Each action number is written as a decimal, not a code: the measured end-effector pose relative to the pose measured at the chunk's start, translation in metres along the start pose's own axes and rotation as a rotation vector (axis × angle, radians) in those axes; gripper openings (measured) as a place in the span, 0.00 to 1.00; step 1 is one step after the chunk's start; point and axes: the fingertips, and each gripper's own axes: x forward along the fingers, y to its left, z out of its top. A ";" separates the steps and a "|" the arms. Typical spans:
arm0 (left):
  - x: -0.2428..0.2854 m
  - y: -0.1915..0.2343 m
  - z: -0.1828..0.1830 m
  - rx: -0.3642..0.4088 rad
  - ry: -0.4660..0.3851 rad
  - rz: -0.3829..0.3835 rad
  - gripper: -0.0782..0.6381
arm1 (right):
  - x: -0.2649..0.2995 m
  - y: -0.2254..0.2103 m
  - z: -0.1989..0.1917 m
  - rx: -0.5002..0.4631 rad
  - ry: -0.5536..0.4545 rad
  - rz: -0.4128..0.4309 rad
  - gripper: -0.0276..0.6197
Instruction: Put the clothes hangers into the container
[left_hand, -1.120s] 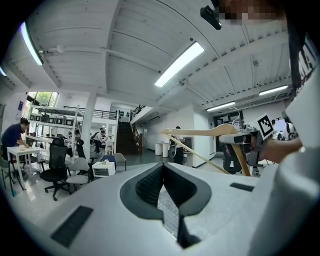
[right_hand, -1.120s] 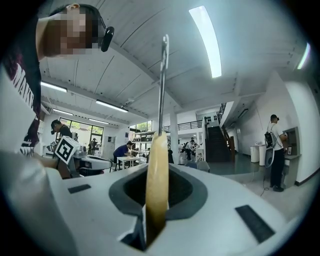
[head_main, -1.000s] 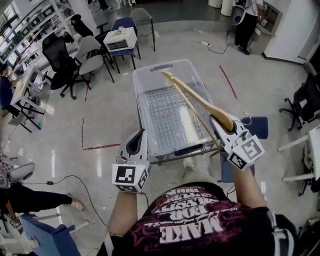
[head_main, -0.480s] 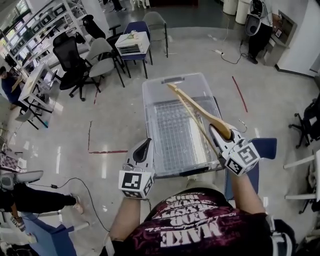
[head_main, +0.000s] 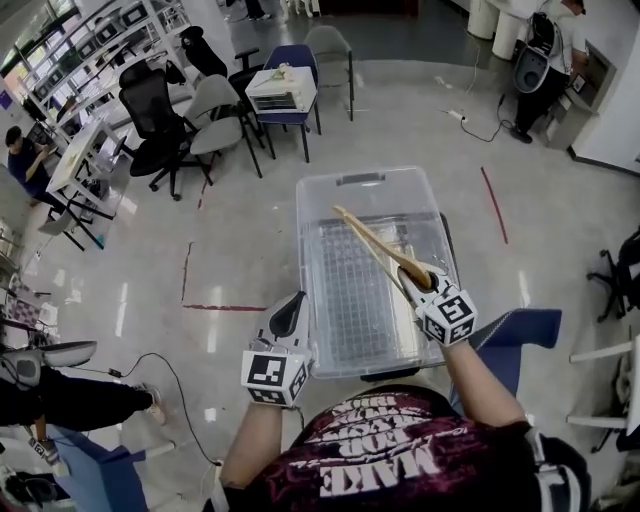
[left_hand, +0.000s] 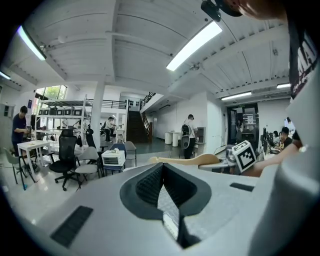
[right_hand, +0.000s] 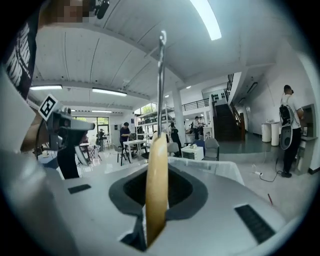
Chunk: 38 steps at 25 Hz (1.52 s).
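Note:
A clear plastic container (head_main: 372, 178) stands on the floor in front of me, its ribbed bottom bare. My right gripper (head_main: 413, 278) is shut on a wooden clothes hanger (head_main: 372, 240), holding it slantwise over the container's right half. In the right gripper view the hanger (right_hand: 156, 190) stands edge-on between the jaws, with its metal hook (right_hand: 161, 75) pointing up. My left gripper (head_main: 288, 312) hovers at the container's near left corner, shut, with nothing in it. From the left gripper view the hanger (left_hand: 190, 160) shows off to the right.
Office chairs (head_main: 215, 110) and a white box on a blue chair (head_main: 280, 88) stand behind the container. A blue chair (head_main: 520, 330) is close on the right. A person (head_main: 555, 45) stands at the back right. Red tape (head_main: 225, 307) and a cable (head_main: 150, 360) lie on the floor at left.
My right gripper has carried the hanger left and down, so it now lies wholly over the container. The left gripper has stayed shut near the container's corner.

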 end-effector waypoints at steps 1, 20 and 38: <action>0.004 0.000 -0.001 0.001 0.005 -0.001 0.12 | 0.010 -0.004 -0.018 0.000 0.035 0.006 0.13; 0.037 0.007 -0.009 0.018 0.090 0.035 0.12 | 0.091 -0.020 -0.272 0.271 0.555 0.126 0.13; 0.031 -0.013 -0.018 0.040 0.101 -0.013 0.12 | 0.041 -0.089 -0.270 0.396 0.672 -0.203 0.46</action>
